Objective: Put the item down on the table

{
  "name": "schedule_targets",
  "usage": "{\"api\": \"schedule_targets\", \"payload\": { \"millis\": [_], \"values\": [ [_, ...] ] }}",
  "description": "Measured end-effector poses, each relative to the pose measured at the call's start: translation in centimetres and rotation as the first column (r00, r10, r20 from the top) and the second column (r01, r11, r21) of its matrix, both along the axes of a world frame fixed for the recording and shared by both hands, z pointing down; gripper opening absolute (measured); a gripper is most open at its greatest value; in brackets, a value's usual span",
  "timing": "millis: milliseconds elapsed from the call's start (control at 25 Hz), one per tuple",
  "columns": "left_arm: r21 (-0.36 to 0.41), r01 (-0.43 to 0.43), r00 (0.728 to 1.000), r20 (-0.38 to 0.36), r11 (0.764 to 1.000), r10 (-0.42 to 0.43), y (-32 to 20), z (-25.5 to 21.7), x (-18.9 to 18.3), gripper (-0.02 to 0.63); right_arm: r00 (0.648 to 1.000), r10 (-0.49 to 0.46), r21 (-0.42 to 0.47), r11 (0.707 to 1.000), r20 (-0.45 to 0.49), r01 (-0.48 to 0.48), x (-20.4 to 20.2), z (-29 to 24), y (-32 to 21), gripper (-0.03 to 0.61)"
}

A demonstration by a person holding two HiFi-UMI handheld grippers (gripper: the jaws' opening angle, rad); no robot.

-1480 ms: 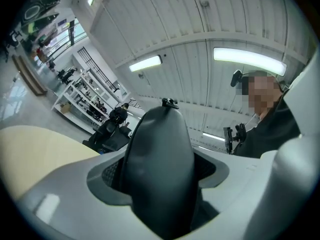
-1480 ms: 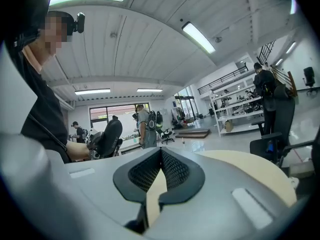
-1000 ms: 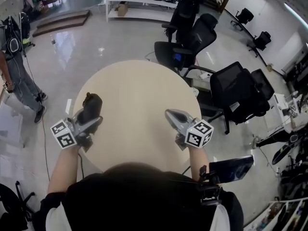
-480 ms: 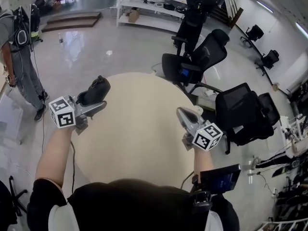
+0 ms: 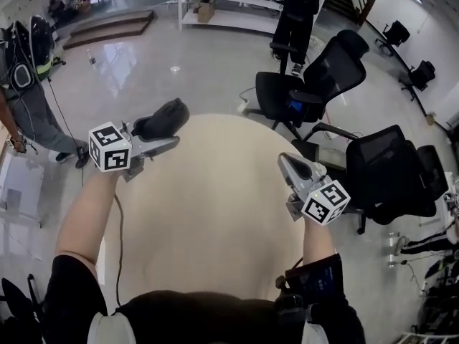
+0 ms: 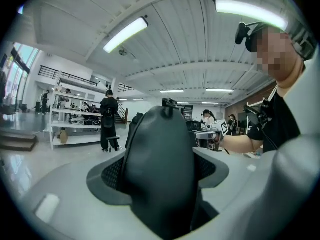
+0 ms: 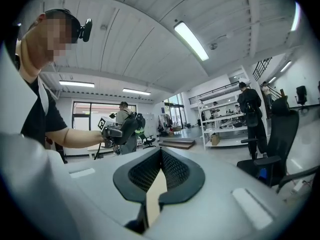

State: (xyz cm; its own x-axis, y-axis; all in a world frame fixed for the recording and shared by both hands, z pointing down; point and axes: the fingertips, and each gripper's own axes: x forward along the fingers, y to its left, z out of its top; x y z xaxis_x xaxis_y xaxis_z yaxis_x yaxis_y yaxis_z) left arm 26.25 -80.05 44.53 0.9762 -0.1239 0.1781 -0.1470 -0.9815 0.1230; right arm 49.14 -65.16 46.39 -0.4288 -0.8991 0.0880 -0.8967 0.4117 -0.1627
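Note:
A dark grey rounded item (image 5: 162,118), shaped somewhat like a computer mouse, is clamped in my left gripper (image 5: 171,136) and held in the air over the far left rim of the round beige table (image 5: 215,221). In the left gripper view the item (image 6: 160,169) fills the space between the pads, which press on both its sides. My right gripper (image 5: 287,162) hovers over the table's right edge. Its pads (image 7: 172,171) meet at the tips with nothing between them. The right gripper view also catches the left gripper with the item (image 7: 120,129) in the distance.
Black office chairs stand past the table's far side (image 5: 326,74) and on its right (image 5: 391,167). A white shelf unit (image 5: 229,2) lines the back with a person in black (image 5: 301,9) before it. Another person (image 5: 25,95) stands on the glossy floor at left.
Both grippers have travelled away from me toward the far half of the table. The left one carried the dark item from the near left edge to the far left rim.

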Motion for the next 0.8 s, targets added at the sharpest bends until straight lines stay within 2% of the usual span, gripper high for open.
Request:
{"api": "schedule_targets", "payload": {
  "millis": [240,480,600,800],
  "values": [
    [0.028,-0.046,0.992,0.116,0.999,0.042,-8.0,8.1,5.4,0.353,0.999,-0.021,-0.035,0.999,-0.034,0.020,2.6,6.7,-7.2,0.014],
    [0.069,-0.103,0.969,0.234,0.992,0.084,-15.0,17.0,11.1,0.353,0.997,-0.068,-0.069,0.995,-0.035,0.065,3.1,13.8,-13.3,0.014],
    [0.060,-0.165,0.936,0.325,0.984,0.137,-16.4,22.3,14.4,0.353,0.995,-0.088,-0.091,0.992,-0.036,0.085,3.1,17.2,-14.7,0.014],
    [0.061,-0.274,0.849,0.483,0.960,0.212,-16.9,31.1,18.5,0.353,0.995,-0.101,-0.146,0.984,-0.002,0.099,2.6,22.5,-14.9,0.014]
  ]
}}
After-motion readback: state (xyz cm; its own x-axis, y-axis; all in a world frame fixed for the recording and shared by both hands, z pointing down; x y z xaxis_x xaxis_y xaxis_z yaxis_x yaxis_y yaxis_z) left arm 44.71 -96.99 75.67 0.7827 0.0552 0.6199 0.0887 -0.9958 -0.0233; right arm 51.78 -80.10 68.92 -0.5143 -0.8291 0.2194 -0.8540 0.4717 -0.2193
